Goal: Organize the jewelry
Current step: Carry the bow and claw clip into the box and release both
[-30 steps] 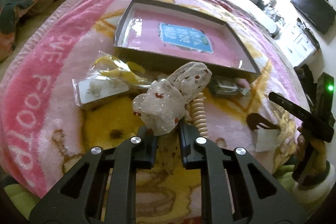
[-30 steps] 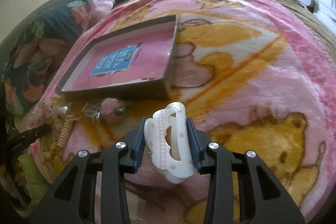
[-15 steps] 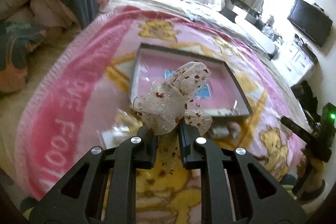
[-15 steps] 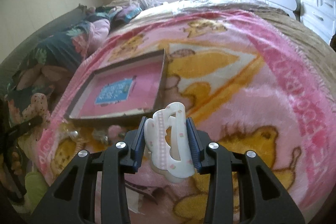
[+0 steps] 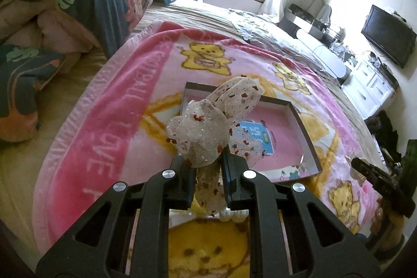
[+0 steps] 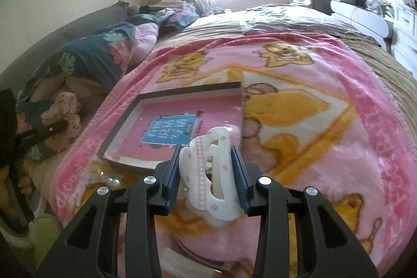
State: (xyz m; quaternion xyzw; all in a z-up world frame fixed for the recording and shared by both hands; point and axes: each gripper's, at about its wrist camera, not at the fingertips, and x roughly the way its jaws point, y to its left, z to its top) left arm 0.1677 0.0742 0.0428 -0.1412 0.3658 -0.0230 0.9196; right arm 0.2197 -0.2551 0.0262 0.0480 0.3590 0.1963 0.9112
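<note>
Left gripper [image 5: 208,173] is pinching the sheer speckled hair bow [image 5: 208,127], and right gripper [image 6: 206,173] is clamping the white claw clip [image 6: 208,173] upright between its pads, both hanging above the pink blanket [image 6: 325,160] near its front edge. Both are facing the open tray [image 6: 125,119] lying ahead toward the blanket's middle, its long side crossing the right gripper's line, and neither hand is looking clearly nearer. Small pieces by the tray's near wall are hiding behind the fingers.

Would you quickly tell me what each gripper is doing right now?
Left gripper: closed on the sheer speckled bow.
Right gripper: closed on the white hair claw.
</note>
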